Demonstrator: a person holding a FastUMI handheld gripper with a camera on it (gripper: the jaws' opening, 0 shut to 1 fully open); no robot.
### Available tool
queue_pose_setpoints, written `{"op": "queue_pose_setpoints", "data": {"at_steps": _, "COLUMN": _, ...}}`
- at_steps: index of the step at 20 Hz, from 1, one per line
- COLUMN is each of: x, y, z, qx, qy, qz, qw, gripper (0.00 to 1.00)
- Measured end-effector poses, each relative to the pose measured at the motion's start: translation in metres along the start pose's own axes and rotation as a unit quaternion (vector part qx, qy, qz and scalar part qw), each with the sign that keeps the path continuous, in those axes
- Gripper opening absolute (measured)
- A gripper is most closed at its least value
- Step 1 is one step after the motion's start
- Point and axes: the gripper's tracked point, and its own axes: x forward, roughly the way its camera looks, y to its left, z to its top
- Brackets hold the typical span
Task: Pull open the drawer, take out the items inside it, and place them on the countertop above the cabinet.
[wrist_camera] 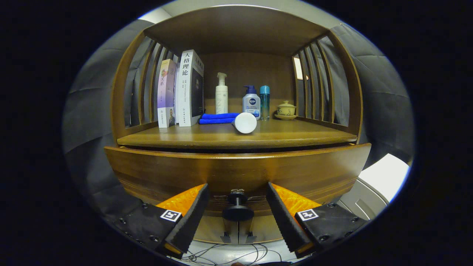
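The drawer knob (237, 207) sits dead centre between the gripper (237, 210) jaws, which stand wide open, gripping nothing, its stem pointing straight back at them

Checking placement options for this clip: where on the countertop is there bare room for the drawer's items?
Bare wood runs along the countertop front edge and right of the lying white tube, before the tea cup. Books, blue cloth and bottles crowd the back. The open gripper straddles the drawer knob.
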Motion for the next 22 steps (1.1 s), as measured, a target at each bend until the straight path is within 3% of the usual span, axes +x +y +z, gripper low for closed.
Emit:
{"op": "queue_pose_setpoints", "data": {"at_steps": 7, "x": 0.024, "y": 0.001, "z": 0.007, "qx": 0.005, "qy": 0.010, "qz": 0.005, "qw": 1.000, "gripper": 0.98}}
{"op": "queue_pose_setpoints", "data": {"at_steps": 16, "x": 0.021, "y": -0.002, "z": 0.009, "qx": -0.012, "qy": 0.007, "qz": -0.007, "qw": 1.000, "gripper": 0.98}}
{"op": "queue_pose_setpoints", "data": {"at_steps": 22, "x": -0.021, "y": -0.013, "z": 0.066, "qx": 0.021, "qy": -0.048, "qz": -0.020, "qw": 0.998, "gripper": 0.99}}
